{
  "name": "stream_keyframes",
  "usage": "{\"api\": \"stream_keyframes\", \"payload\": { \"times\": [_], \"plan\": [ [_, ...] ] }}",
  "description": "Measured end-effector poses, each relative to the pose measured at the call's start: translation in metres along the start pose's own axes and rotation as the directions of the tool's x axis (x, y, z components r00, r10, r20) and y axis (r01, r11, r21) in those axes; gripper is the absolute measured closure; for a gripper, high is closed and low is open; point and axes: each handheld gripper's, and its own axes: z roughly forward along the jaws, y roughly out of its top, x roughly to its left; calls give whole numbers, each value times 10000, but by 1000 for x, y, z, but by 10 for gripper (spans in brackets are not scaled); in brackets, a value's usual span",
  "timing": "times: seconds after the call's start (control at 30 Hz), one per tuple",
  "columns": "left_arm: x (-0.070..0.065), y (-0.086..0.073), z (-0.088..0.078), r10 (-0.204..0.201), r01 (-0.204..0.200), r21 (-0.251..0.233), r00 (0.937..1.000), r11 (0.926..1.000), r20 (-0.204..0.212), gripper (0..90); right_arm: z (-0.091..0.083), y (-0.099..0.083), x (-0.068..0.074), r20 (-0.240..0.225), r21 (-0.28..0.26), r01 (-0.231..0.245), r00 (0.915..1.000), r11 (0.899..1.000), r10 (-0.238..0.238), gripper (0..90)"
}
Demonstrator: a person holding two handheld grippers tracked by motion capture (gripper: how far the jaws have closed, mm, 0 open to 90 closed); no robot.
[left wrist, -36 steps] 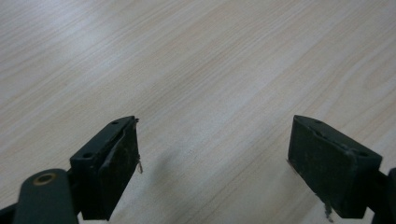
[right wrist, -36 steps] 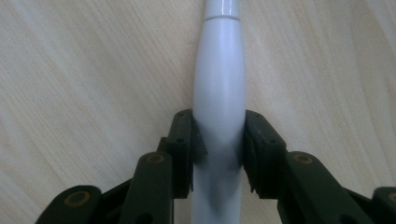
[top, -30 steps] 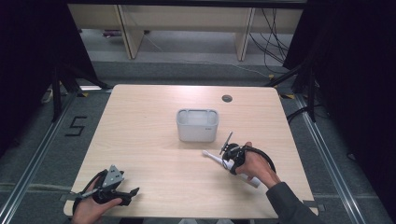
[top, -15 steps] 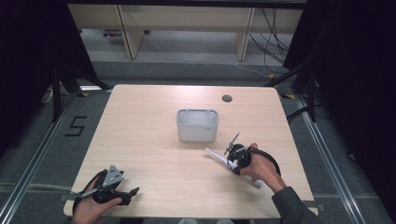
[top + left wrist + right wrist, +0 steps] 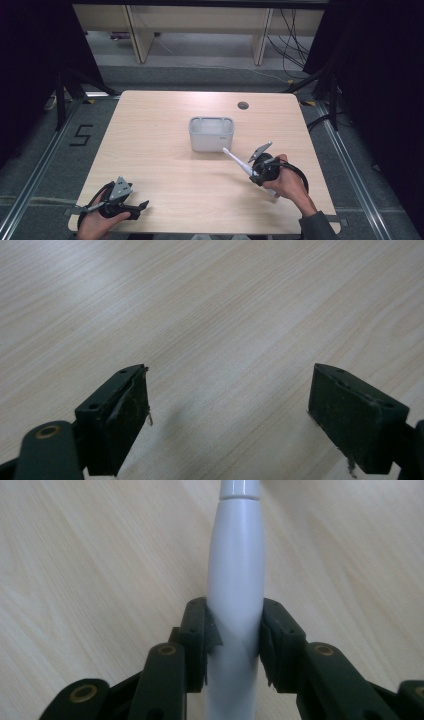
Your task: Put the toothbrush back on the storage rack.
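A wide stretch of bare light-wood worktop (image 5: 165, 150) is left open between the two tools, and more bare surface runs to the left edge and the far corners. Near the right edge, towards the near right corner, the right tool (image 5: 256, 172) is seen clamped on a slim white plastic toothbrush-like wand (image 5: 236, 161), whose tip is pointed towards the far left and held clear of the surface, just in front of a small white rectangular plastic bin (image 5: 211, 141) standing near the middle of the worktop. In the right gripper view the wand's smooth body (image 5: 235, 595) is pressed between both pads; its tip is cut off at the top edge, and what kind of head it carries cannot be made out. At the near left corner the left tool (image 5: 131, 209) is held wide apart with nothing between its jaws. A small round dark grommet (image 5: 243, 105) is set near the far edge.
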Motion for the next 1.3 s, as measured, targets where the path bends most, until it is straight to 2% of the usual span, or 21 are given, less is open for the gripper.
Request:
{"api": "stream_keyframes", "payload": {
  "times": [0.03, 0.1, 0.13, 0.37, 0.43, 0.5, 0.53, 0.57, 0.6, 0.73, 0.83, 0.87, 0.9, 0.93, 0.97, 1.0, 1.03, 1.07, 1.1, 1.27, 1.3],
  "plan": [
    [0, 0, 0, 45, -45, 39, 10000, 10000, -30, 158, 0, 0, 0, 0, 0, 0, 10000, 10000, 0, 667],
    [1, 0, 0, 69, -68, 57, 10000, 10000, -47, 158, -8, -3, -2, -159, -773, -196, 9997, 9968, 184, 667],
    [1, 0, 0, 69, -68, 57, 10000, 10000, -47, 158, -8, -3, -2, -159, -773, -196, 9997, 9968, 184, 667],
    [1, 0, -1, 62, -62, 73, 10000, 10000, -24, 158, -21, -6, -7, -65, -2050, -745, 9972, 9759, 748, 667],
    [0, 0, 0, -1, 0, -35, 10000, 10000, -22, 158, -23, -5, -10, -235, -2421, -550, 9984, 9687, 509, 666],
    [0, 0, -1, 16, -16, 57, 10000, 10000, -39, 158, -24, -5, -8, -239, -2650, -924, 9957, 9598, 893, 667],
    [0, 0, -1, 18, -18, 47, 10000, 10000, -36, 158, -23, -5, -11, -104, -2912, -580, 9983, 9549, 575, 666],
    [0, 0, -1, -10, 10, 15, 10000, 10000, 0, 158, -22, -5, -10, -142, -3085, -780, 9969, 9480, 774, 666],
    [0, 0, -1, -16, 16, 6, 10000, 10000, 3, 158, -22, -5, -12, -254, -3269, -645, 9979, 9429, 595, 666],
    [0, 0, -1, 8, -8, 43, 10000, 10000, -44, 158, -21, -5, -12, -227, -3527, -486, 9988, 9345, 434, 666],
    [0, 0, -1, -12, 12, 1, 10000, 10000, -5, 158, -23, -5, -12, -241, -3584, -724, 9974, 9308, 683, 666],
    [0, 0, -1, 4, -3, 23, 10000, 10000, -53, 158, -23, -4, -12, -312, -3790, -847, 9964, 9215, 787, 666],
    [0, 0, -1, -4, 4, 1, 10000, 10000, -60, 158, -25, -5, -12, -315, -3835, -924, 9957, 9189, 869, 666],
    [0, 0, -1, 5, -5, 18, 10000, 10000, -54, 158, -25, -4, -15, -413, -4115, -819, 9966, 9077, 713, 666],
    [0, 0, -1, 21, -21, 18, 10000, 10000, -54, 158, -25, -4, -15, -413, -4115, -819, 9966, 9077, 713, 666],
    [0, 0, -1, -8, 8, -13, 10000, 10000, -20, 158, -25, -4, -16, -434, -4306, -787, 9968, 8991, 664, 666],
    [0, 0, -1, -7, 7, -21, 10000, 10000, -21, 158, -26, -4, -15, -555, -4260, -1076, 9941, 8983, 928, 666],
    [0, 0, -1, -8, 8, -20, 10000, 10000, -23, 158, -25, -3, -18, -452, -4427, -942, 9955, 8917, 827, 666],
    [0, 0, -1, -2, 2, -8, 10000, 10000, -23, 158, -26, -3, -17, -620, -4360, -1177, 9930, 8922, 1007, 666],
    [0, 0, -1, 14, -14, 26, 10000, 10000, -53, 158, -26, 0, -23, -600, -4856, -1110, 9938, 8671, 937, 666],
    [0, 0, -1, 7, -7, 22, 10000, 10000, -51, 158, -27, 1, -21, -776, -4830, -1438, 9896, 8637, 1213, 666]
  ]
}}
